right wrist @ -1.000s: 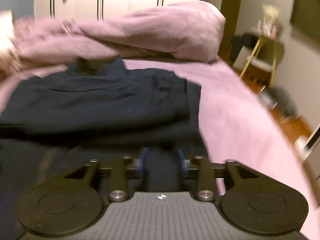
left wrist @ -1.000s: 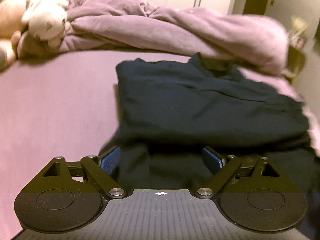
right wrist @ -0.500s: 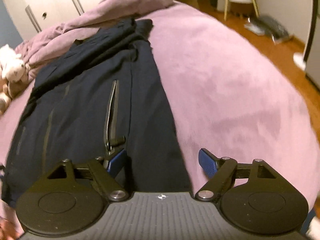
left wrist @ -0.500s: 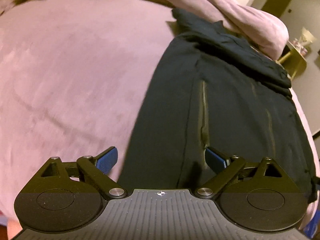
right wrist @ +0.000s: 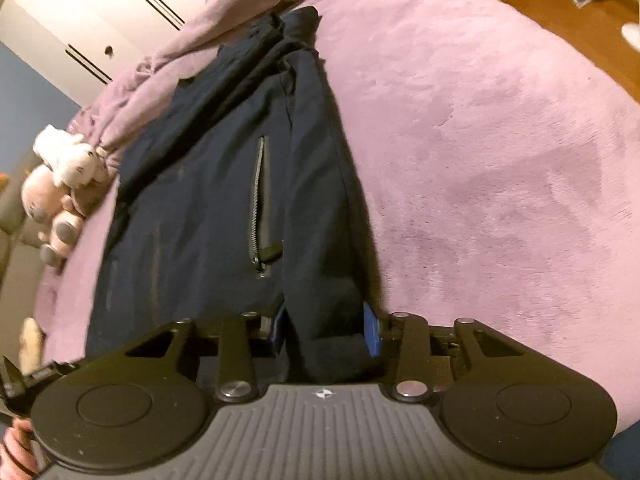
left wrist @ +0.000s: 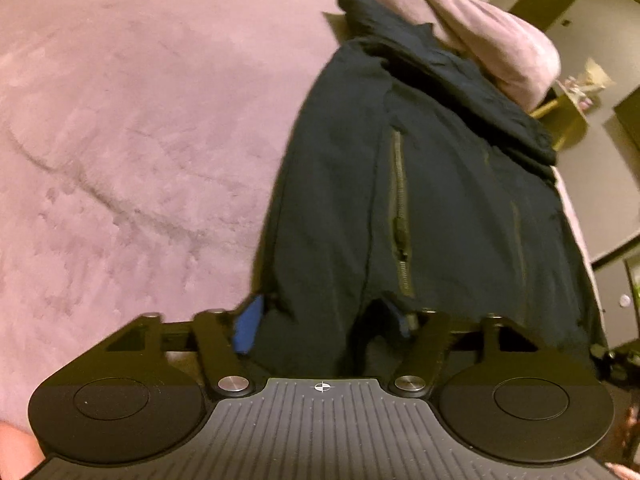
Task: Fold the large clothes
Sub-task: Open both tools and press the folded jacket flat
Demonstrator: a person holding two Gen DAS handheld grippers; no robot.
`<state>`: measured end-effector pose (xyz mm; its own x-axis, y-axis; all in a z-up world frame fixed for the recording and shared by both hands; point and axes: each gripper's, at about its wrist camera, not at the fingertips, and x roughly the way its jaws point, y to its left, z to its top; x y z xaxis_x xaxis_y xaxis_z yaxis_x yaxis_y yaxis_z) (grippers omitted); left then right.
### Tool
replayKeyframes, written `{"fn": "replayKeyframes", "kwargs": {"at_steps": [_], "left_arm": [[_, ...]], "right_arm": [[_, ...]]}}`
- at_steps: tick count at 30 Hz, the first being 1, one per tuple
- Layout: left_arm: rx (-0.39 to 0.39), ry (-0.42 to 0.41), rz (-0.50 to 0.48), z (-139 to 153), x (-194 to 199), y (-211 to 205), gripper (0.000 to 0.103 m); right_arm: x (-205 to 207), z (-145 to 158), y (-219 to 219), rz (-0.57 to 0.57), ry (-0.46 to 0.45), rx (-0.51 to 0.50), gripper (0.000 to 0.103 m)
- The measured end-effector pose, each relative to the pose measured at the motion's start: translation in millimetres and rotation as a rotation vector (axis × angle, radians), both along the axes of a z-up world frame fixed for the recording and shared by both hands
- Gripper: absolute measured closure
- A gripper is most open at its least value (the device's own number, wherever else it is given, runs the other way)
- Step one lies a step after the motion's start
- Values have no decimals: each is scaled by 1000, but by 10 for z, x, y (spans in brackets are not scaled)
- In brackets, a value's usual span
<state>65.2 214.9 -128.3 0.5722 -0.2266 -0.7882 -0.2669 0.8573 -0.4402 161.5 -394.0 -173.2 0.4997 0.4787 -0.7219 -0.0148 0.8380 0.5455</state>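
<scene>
Fingers (left wrist: 249, 326) closing around jacket hem (left wrist: 312, 320)

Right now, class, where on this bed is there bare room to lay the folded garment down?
Bare bedspread lies wide open between the dark jacket and the wooden floor. Another broad patch borders the jacket's other side. Crowded: the far end, with the bunched duvet and stuffed toys.
</scene>
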Motion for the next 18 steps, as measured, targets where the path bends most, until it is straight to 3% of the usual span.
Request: {"fn": "replayKeyframes", "kwargs": {"at_steps": [3, 5, 10, 13, 18], "left_arm": [[-57, -28, -12, 30, -15, 57, 57], [-101, -37, -19, 30, -11, 85, 57], [-75, 4, -95, -9, 101, 39, 45], [-79, 18, -111, -24, 153, 36, 39], [-100, 19, -119, -58, 171, 31, 37]], "right_arm": [[30, -31, -59, -8, 17, 61, 65], [70, -80, -83, -20, 36, 96, 65], [164, -177, -81, -26, 66, 139, 65], [176, -149, -42, -7, 56, 114, 65], [176, -154, 14, 8, 49, 93, 61]]}}
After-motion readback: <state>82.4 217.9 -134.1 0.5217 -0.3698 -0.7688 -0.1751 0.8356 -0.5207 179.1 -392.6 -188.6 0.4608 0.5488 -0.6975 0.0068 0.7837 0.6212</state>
